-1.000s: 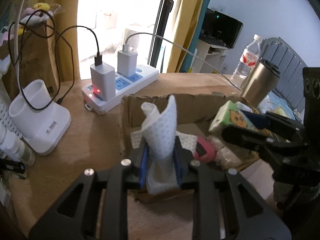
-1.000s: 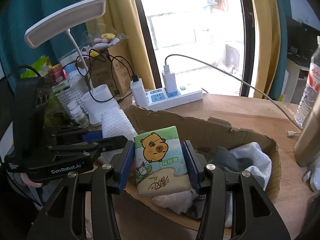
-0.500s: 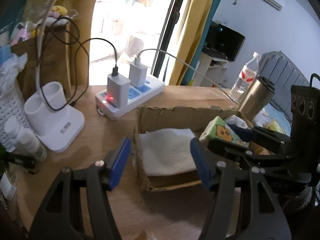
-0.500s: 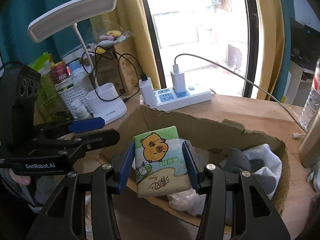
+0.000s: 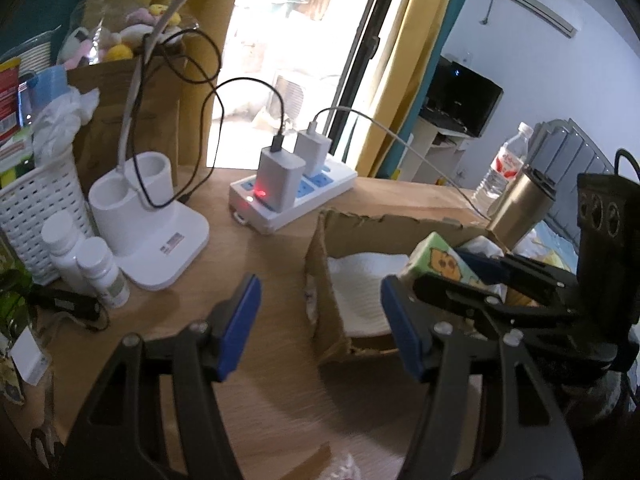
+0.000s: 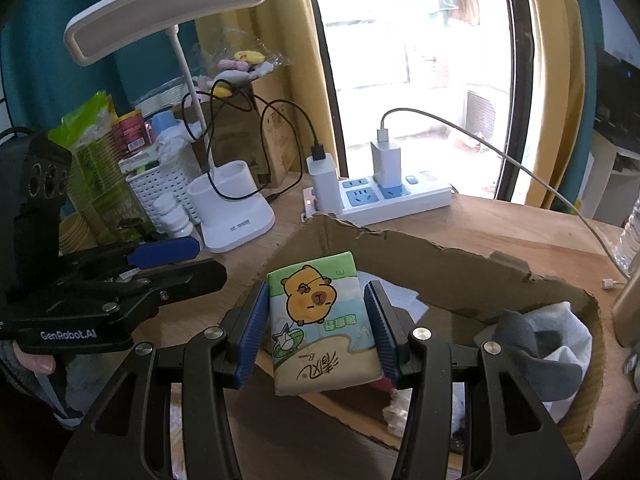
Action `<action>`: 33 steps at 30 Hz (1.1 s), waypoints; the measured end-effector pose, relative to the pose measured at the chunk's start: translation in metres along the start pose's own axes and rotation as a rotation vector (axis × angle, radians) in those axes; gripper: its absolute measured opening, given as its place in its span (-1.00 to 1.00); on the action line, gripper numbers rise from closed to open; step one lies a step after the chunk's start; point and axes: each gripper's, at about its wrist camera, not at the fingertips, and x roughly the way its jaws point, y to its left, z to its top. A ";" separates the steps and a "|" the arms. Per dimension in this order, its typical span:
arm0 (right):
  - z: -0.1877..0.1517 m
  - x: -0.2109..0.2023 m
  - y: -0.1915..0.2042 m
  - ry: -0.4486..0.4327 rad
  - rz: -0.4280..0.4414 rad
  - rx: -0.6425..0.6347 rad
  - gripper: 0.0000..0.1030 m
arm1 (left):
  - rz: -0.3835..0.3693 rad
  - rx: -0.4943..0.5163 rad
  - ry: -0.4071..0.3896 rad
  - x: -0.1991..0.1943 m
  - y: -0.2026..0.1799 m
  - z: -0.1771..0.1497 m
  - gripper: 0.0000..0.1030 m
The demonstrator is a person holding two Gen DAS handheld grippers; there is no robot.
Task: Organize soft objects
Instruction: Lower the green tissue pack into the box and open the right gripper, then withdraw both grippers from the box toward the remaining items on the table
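Observation:
My right gripper (image 6: 316,320) is shut on a green tissue pack (image 6: 320,316) with a cartoon capybara, held upright above the torn cardboard box (image 6: 420,268). A folded white cloth (image 5: 368,280) lies flat in the box's (image 5: 324,276) left end. Straddling that box's left wall, my left gripper (image 5: 320,320) stands open with nothing between its blue pads. It shows from the side in the right wrist view as the left gripper (image 6: 160,256), with a person's finger under it. The right gripper (image 5: 460,276) and its tissue pack (image 5: 444,260) appear at the right of the left wrist view. Grey and white cloths (image 6: 540,340) fill the box's right end.
A white power strip (image 5: 292,196) with two chargers sits behind the box. To the left stand a white lamp base (image 5: 148,228), small white bottles (image 5: 100,268) and a white basket (image 5: 36,208). A steel tumbler (image 5: 520,204) and a water bottle (image 5: 504,164) stand at the right.
My left gripper opened and let go of the white cloth, which now lies flat in the box; the gripper drew back to the left. The right gripper kept its hold on the tissue pack.

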 end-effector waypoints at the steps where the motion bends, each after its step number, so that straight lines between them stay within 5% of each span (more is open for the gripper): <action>1: 0.000 0.001 0.001 0.001 0.000 -0.001 0.00 | -0.001 0.000 0.000 -0.001 0.002 0.000 0.25; 28: 0.006 -0.017 0.027 -0.040 -0.046 -0.039 0.17 | 0.019 -0.013 -0.011 -0.022 0.015 -0.015 0.26; 33: 0.001 -0.032 0.031 -0.057 -0.054 -0.043 0.17 | 0.011 -0.003 -0.034 -0.035 0.009 -0.019 0.39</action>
